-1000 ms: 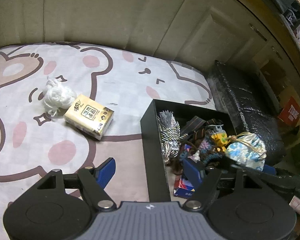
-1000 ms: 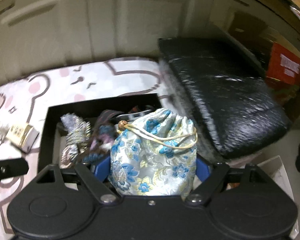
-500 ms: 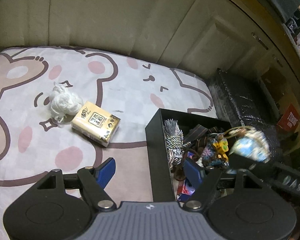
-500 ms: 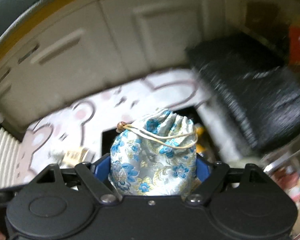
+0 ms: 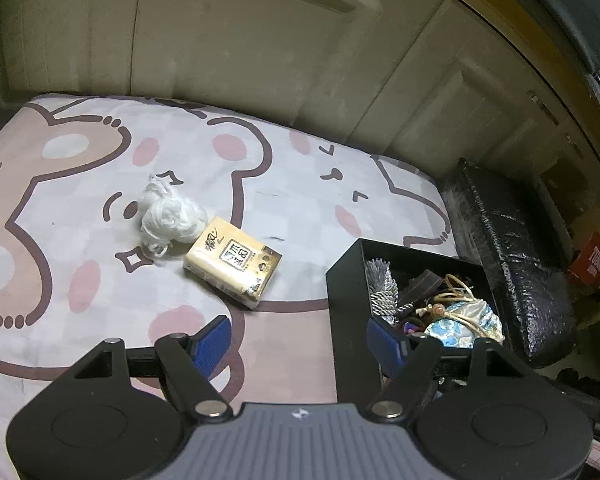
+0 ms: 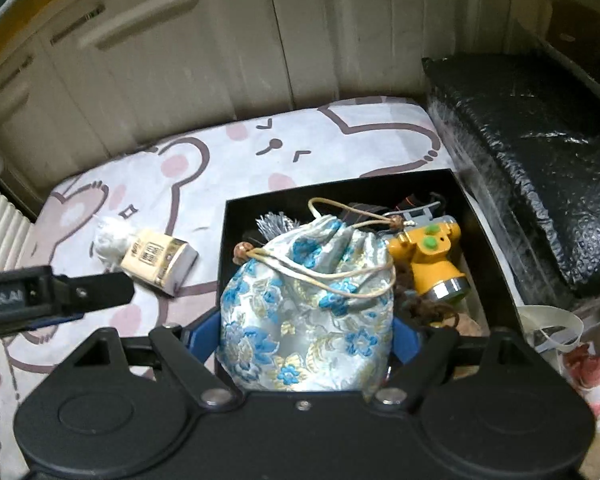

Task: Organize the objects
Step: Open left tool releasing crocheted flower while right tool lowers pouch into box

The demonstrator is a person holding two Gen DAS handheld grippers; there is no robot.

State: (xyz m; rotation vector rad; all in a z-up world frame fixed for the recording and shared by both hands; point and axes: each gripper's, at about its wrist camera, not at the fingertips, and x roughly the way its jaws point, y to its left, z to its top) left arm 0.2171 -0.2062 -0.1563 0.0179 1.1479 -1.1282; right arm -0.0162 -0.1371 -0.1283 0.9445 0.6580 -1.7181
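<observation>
A blue-flowered drawstring pouch [image 6: 308, 312] sits between the blue pads of my right gripper [image 6: 304, 336], over the near part of the black box [image 6: 340, 196]. The pads still touch its sides while the jaws are opening. In the left wrist view the pouch [image 5: 464, 320] lies among the box's contents. My left gripper [image 5: 298, 336] is open and holds nothing, hanging above the bed sheet and the box's left wall [image 5: 342, 308]. A yellow tissue pack [image 5: 232, 266] and a white yarn ball [image 5: 168, 216] lie on the sheet to the left.
The box also holds a yellow toy camera [image 6: 428, 256], a silver tassel [image 5: 382, 292] and several small items. A black bubble-wrapped bundle [image 6: 540, 128] lies to the right of the bed. Cupboard doors [image 5: 260, 60] stand behind. A tub of small things [image 6: 580, 356] sits at the lower right.
My right gripper swung up and back down with the pouch, which now rests low in the box's near part. The left gripper drifted back a little, still open.
</observation>
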